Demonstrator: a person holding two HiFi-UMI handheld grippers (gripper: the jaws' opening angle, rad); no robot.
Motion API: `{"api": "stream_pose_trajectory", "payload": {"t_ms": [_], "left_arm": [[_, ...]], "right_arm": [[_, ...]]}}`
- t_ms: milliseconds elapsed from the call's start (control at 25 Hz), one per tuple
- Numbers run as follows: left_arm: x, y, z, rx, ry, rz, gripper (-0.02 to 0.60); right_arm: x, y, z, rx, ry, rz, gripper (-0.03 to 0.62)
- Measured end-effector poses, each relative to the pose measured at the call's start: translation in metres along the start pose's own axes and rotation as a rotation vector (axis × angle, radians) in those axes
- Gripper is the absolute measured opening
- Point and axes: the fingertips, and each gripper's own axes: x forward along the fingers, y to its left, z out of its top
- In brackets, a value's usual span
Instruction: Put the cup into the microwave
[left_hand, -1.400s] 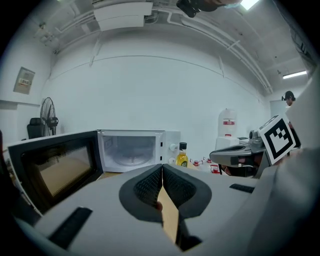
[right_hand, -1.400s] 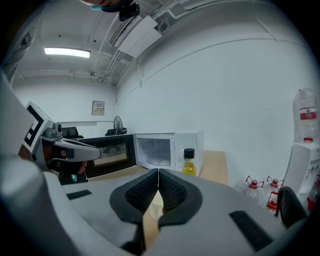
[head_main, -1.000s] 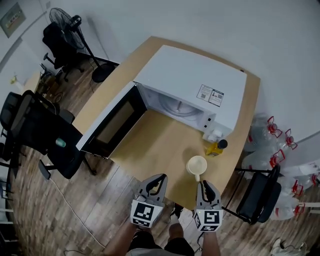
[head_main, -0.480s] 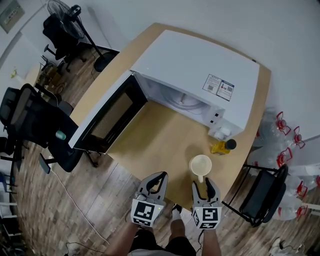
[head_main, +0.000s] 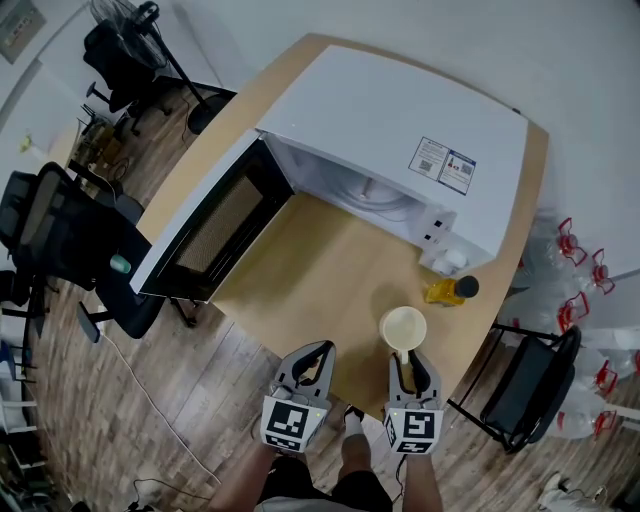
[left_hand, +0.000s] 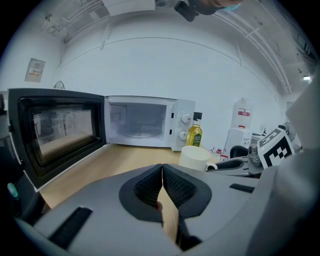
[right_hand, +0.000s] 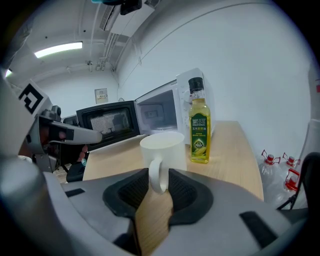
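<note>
A cream cup (head_main: 403, 327) stands near the wooden table's front edge, its handle turned toward me. My right gripper (head_main: 407, 358) is at that handle. In the right gripper view its jaws are closing, and the pads (right_hand: 182, 190) sit against both sides of the cup's (right_hand: 162, 146) handle. My left gripper (head_main: 312, 352) hovers off the table's front edge, left of the cup, shut with nothing between its pads (left_hand: 150, 187). The white microwave (head_main: 400, 130) stands behind with its door (head_main: 205, 235) swung wide open to the left and its cavity (left_hand: 137, 120) empty.
A yellow oil bottle (head_main: 450, 290) stands right of the cup, beside the microwave's front corner. Bare tabletop (head_main: 320, 270) lies between cup and cavity. Black chairs (head_main: 70, 250) stand left of the table, and water jugs (head_main: 585, 280) and another chair (head_main: 525, 390) to the right.
Both grippers have sunk a little. The right gripper's jaws opened from shut just short of the cup and now flank its handle. The left gripper stayed shut.
</note>
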Motion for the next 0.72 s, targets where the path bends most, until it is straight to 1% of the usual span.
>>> {"api": "stream_pose_trajectory", "payload": {"t_ms": [80, 120, 200, 400, 720], "left_arm": [[0.0, 0.001, -0.001, 0.0, 0.002, 0.001, 0.025], [0.0, 0.001, -0.001, 0.0, 0.003, 0.002, 0.025], [0.0, 0.002, -0.002, 0.001, 0.004, 0.004, 0.025], [0.001, 0.003, -0.001, 0.0, 0.003, 0.006, 0.025], [-0.003, 0.004, 0.008, 0.005, -0.017, 0.014, 0.025]], "right_arm": [[0.0, -0.002, 0.0, -0.002, -0.006, -0.011, 0.102], [0.0, -0.001, 0.001, -0.009, -0.007, -0.014, 0.071], [0.0, 0.0, 0.001, -0.04, -0.006, -0.016, 0.057], [0.001, 0.001, 0.003, -0.097, -0.01, -0.019, 0.048], [0.001, 0.003, 0.018, -0.121, -0.035, 0.001, 0.046]]}}
